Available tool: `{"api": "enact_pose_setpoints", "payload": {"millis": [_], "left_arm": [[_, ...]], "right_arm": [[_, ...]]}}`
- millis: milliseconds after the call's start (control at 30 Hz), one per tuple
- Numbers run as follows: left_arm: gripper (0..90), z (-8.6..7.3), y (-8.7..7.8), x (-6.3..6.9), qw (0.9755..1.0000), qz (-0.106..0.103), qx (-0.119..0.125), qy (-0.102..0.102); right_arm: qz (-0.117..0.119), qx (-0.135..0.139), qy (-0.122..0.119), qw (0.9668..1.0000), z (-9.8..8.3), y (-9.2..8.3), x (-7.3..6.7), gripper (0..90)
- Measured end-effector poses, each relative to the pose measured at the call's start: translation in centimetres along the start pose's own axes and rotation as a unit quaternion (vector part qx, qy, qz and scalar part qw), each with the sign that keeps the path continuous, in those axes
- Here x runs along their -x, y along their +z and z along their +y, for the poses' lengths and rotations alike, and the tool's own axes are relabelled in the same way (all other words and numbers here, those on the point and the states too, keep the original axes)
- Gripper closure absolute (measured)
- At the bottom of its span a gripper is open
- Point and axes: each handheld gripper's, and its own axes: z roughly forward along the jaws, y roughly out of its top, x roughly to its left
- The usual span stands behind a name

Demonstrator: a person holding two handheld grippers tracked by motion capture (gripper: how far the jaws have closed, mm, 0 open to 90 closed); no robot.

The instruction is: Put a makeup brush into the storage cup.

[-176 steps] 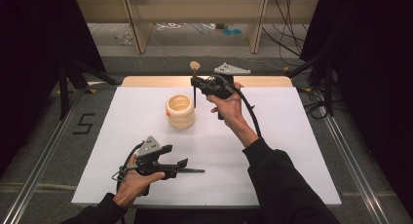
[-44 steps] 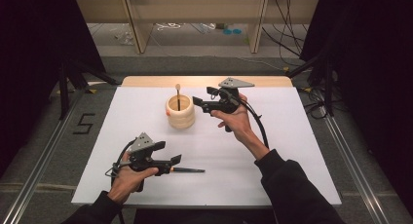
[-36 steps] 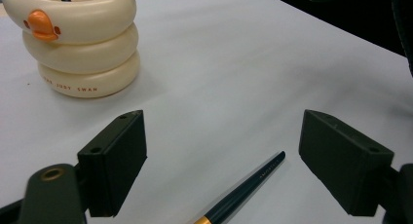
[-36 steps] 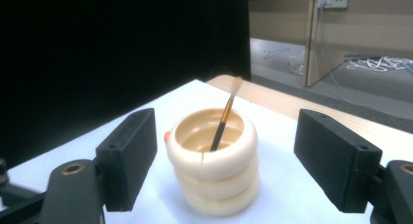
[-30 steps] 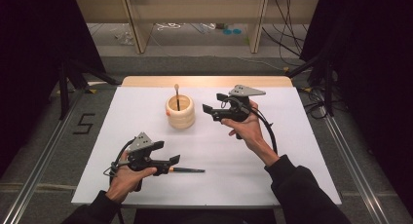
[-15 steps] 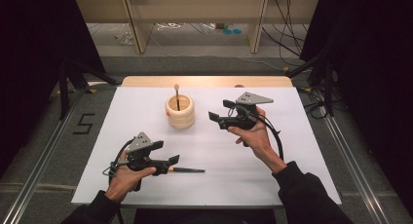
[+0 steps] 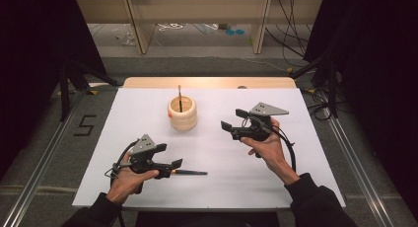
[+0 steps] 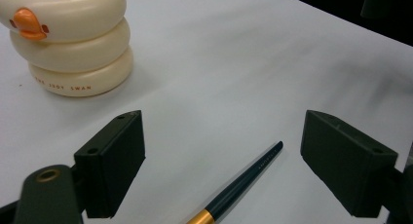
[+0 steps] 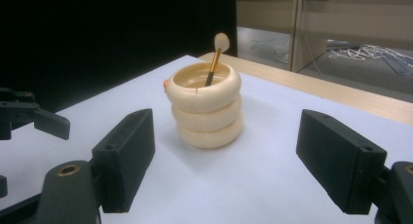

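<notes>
Step in hand: judged from how things lie, putting brushes into the cream holder point(image 7: 182, 114); one brush point(image 9: 215, 58) stands in it, head up, leaning on the rim, and a second brush point(image 7: 190, 172) lies flat on the white counter point(image 7: 296, 177).
Holder: towards the far edge of the counter, a little left of its middle; three stacked rings with an orange beak on the side.
Lying brush: near the near edge, left of the middle, its dark handle pointing towards the right edge.
Left hand-held gripper point(image 8: 221, 160): jaws wide, empty, low over the counter, with the brush's handle between them but touched by neither.
Right hand-held gripper point(image 9: 224, 163): jaws wide, empty, held above the counter right of the holder and facing it, well apart from it.
Next move, as a judgement: close the left jaws squarely on the handle near the gold band, lift, tip it upright, and lower it handle first into the holder beside the standing brush.
</notes>
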Motion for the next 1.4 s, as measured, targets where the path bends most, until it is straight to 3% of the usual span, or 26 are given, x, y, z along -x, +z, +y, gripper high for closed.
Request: {"api": "enact_pose_setpoints", "payload": {"millis": [600,733,1133,1400], "left_arm": [[16.3,0.4,0.0,0.0,0.9998,-0.007,-0.011,0.014],[16.3,0.4,0.0,0.0,0.9996,-0.01,-0.015,0.02],[16.3,0.9,-0.1,0.0,0.9983,-0.016,-0.03,0.046],[16.3,0.9,0.1,0.1,0.9978,-0.022,-0.034,0.052]], "right_arm": [[-0.008,-0.002,0.001,1.0,-2.2,-2.2,-0.2,21.3],[-0.011,-0.013,0.0,0.9999,-2.5,-2.7,-0.2,21.4],[-0.013,-0.007,0.01,0.9998,-3.4,-3.9,-0.5,20.4],[-0.017,-0.013,0.014,0.9997,-4.1,-4.9,-0.8,17.4]]}}
